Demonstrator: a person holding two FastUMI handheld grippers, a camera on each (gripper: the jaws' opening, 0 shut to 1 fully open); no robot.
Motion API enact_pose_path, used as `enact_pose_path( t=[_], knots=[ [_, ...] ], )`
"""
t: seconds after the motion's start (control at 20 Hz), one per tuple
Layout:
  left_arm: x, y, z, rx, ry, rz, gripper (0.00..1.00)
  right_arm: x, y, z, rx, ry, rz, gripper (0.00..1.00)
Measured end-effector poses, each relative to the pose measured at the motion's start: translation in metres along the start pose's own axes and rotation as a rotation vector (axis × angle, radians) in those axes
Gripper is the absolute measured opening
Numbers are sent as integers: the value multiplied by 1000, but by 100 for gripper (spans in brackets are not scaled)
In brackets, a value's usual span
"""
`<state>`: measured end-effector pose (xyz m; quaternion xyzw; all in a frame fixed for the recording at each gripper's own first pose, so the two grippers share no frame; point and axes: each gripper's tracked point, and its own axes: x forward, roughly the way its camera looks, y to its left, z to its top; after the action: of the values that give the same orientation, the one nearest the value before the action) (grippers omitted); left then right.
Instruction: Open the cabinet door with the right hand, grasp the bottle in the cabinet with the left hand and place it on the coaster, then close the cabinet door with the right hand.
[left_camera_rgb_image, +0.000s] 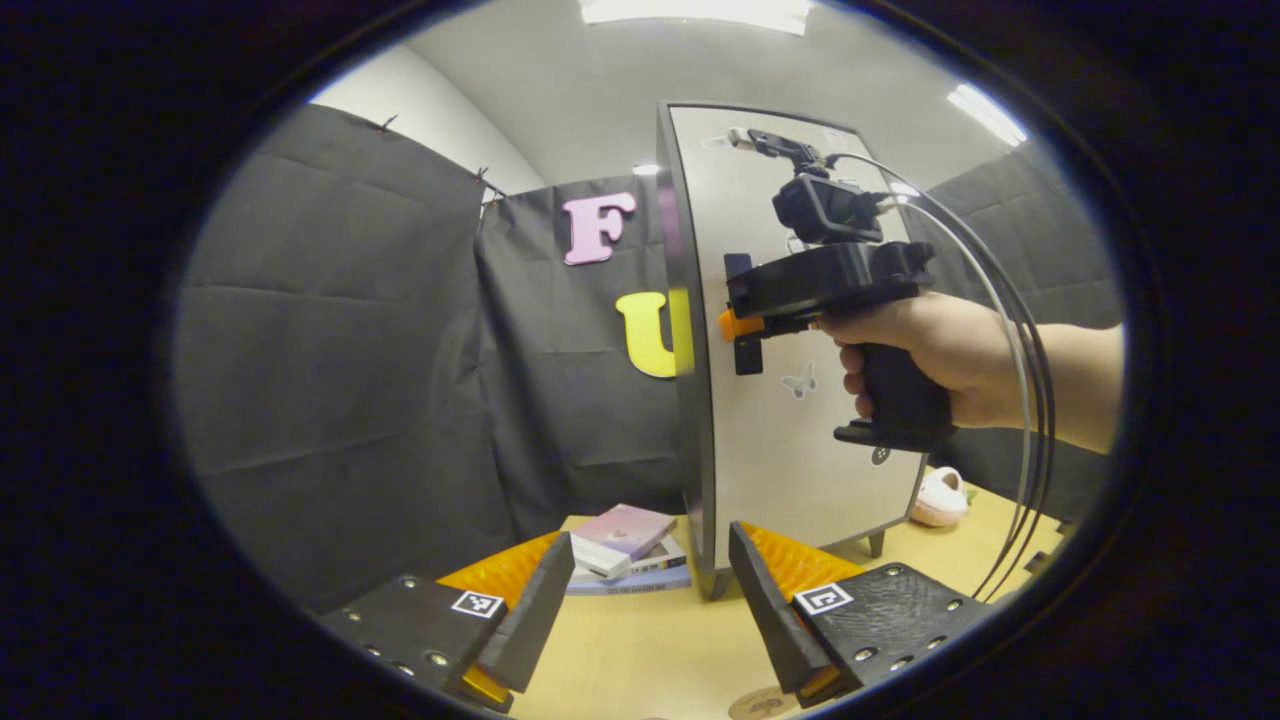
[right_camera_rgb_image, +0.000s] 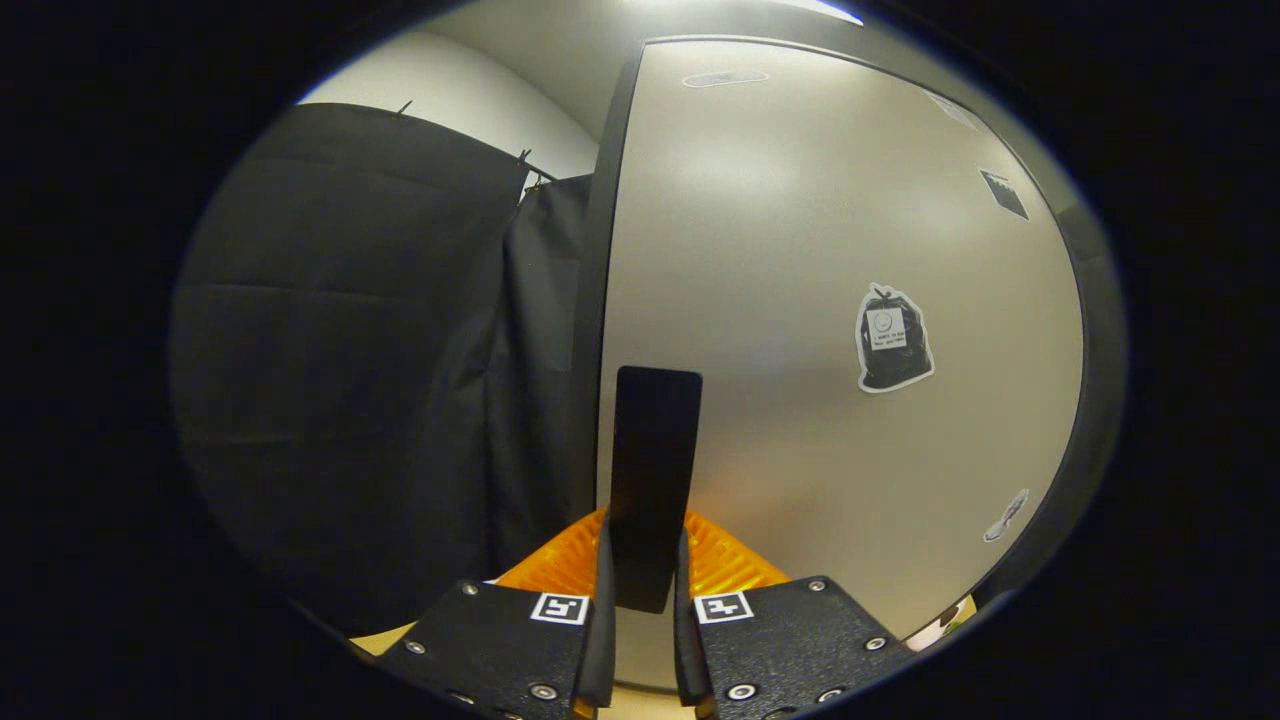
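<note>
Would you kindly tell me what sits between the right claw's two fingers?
The cabinet door's black handle stands between the right claw's fingers, which close on it, in the right gripper view.

No wording can be read: the sticker (right_camera_rgb_image: 893, 338) at the right of the cabinet door (right_camera_rgb_image: 800, 250) and the books (left_camera_rgb_image: 628, 550) at lower centre carry print too small to make out.

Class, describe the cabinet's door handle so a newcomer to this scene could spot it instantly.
Start at the tall grey cabinet standing on the wooden table. On its door, near the left edge at mid-height, is the handle, gripped by the right gripper. It is a plain black upright bar that sticks out, unlike the flat stickers scattered over the door.
</note>
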<state>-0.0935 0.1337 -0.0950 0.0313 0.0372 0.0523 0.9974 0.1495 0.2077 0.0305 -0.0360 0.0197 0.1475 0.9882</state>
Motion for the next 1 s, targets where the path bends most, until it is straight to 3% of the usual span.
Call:
enact_pose_path(
  t=[0.4, 1.0],
  knots=[
    [-10, -11, 0, -38, 3, -22, 89, -15, 1, -3, -10, 66, 99, 20],
    [-65, -55, 29, -10, -3, 26, 89, -65, 5, 1, -24, 140, 295, 20]
  ],
)
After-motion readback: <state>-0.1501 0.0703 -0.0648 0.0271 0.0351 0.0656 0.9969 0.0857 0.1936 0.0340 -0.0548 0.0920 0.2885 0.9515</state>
